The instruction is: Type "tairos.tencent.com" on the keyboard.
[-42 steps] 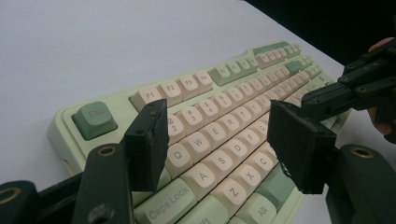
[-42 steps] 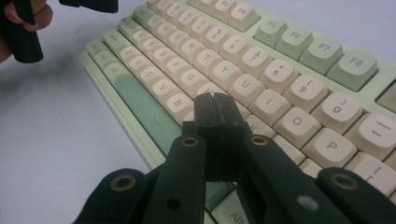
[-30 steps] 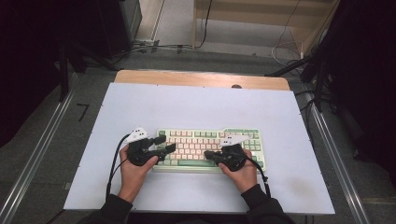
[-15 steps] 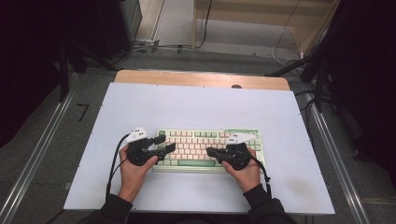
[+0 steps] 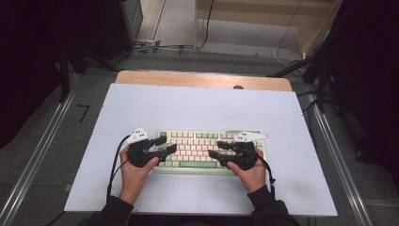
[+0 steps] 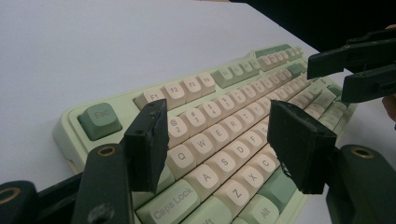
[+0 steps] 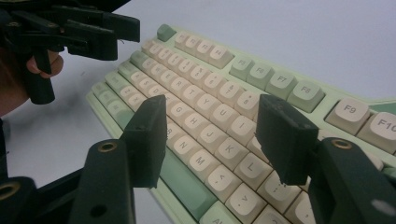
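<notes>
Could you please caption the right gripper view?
Right gripper, fingers open, above a green-and-cream keyboard.

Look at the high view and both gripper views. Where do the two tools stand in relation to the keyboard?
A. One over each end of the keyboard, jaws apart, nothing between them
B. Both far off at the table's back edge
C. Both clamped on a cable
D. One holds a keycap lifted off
A: the left tool and the right tool hover over opposite ends of the keyboard, jaws apart with nothing between them.
</notes>
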